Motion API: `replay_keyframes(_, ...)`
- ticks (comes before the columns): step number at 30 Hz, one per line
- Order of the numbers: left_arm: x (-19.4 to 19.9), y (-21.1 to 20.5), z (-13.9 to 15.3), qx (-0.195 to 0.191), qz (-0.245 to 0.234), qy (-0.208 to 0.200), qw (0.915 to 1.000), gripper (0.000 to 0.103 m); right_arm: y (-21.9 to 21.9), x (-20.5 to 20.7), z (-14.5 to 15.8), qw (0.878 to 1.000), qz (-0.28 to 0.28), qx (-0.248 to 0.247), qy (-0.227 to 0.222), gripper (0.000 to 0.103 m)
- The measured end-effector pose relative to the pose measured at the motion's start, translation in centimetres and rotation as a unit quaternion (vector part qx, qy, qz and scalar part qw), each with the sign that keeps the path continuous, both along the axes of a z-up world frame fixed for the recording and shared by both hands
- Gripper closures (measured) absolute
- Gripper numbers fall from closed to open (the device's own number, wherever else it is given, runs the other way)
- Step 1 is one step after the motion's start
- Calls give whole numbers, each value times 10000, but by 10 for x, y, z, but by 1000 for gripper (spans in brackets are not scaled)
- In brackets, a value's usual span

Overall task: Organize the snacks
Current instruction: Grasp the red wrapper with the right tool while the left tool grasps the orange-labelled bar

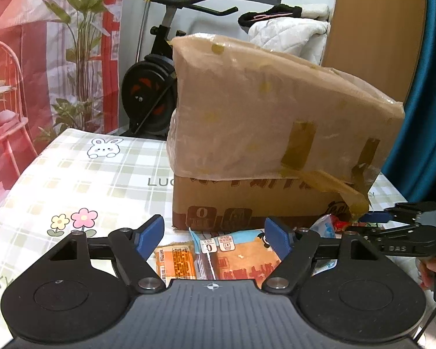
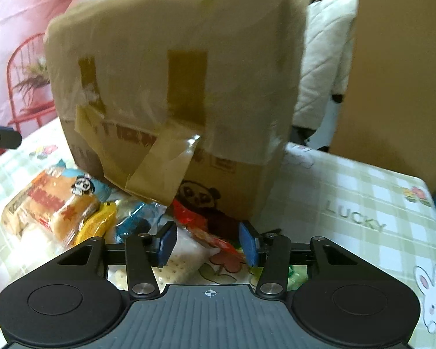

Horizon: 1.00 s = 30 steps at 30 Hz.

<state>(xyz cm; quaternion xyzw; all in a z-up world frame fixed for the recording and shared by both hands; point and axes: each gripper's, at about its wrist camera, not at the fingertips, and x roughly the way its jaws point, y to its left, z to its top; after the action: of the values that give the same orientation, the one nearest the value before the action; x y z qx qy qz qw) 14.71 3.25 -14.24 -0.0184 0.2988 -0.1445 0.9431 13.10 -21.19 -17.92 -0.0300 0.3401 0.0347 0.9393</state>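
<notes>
A taped cardboard box (image 1: pixel 276 131) stands on the checked tablecloth, with snack packets heaped at its foot. My left gripper (image 1: pixel 215 238) hangs open over an orange bread packet (image 1: pixel 247 258) and a small orange packet (image 1: pixel 175 264); its pads touch neither. My right gripper (image 2: pixel 207 244) is open low over the heap, with a red wrapper (image 2: pixel 215 238) and a cracker packet (image 2: pixel 183 258) lying between its pads, untouched as far as I can see. The bread packet (image 2: pixel 52 203), a yellow packet (image 2: pixel 96 226) and a blue packet (image 2: pixel 136 224) lie to its left. In the left wrist view the right gripper (image 1: pixel 372 223) reaches in from the right.
The tablecloth (image 1: pixel 87 174) carries rabbit and flower prints. An exercise bike (image 1: pixel 154 87) stands behind the table's far edge, and a red chair (image 1: pixel 5 133) at the left. A white quilt (image 2: pixel 319 72) and a brown board (image 2: pixel 392 72) are behind the box. A hand (image 1: pixel 433 270) holds the right gripper.
</notes>
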Motion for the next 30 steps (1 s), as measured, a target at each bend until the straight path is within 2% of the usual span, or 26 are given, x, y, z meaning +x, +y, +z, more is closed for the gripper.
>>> replay_keyframes(5, 6, 8, -8, -68, 90, 183, 9998, 26, 7, 19, -12, 9998, 16, -16, 215, 59)
replay_keyframes(7, 7, 14, -10, -132, 144, 268, 9995, 27, 6, 23, -15, 9995, -74, 132, 265, 68)
replay_keyframes(9, 8, 22, -13, -188, 206, 322, 9991, 28, 4, 21, -18, 9993, -167, 268, 189, 69)
replay_keyframes(11, 9, 28, -14, -226, 265, 360, 9987, 28, 1, 15, -19, 9988, -209, 422, 129, 76)
replay_keyframes(12, 9, 31, -15, -251, 289, 379, 9985, 29, 0, 12, -19, 9985, -215, 500, 84, 88)
replay_keyframes(15, 8, 36, -16, -302, 273, 408, 9983, 34, 2, -2, -16, 9978, -196, 632, 16, 97)
replay_keyframes(17, 7, 37, -18, -294, 222, 425, 9984, 37, 4, -12, -13, 9975, -224, 663, -84, 98)
replay_keyframes(24, 0, 38, -30, -286, 179, 561, 9979, 37, 3, -52, -10, 9899, -742, 1111, -467, 99)
replay_keyframes(30, -9, 45, -40, -296, 204, 694, 9969, 37, -2, -89, -7, 9731, -1244, 1706, -920, 99)
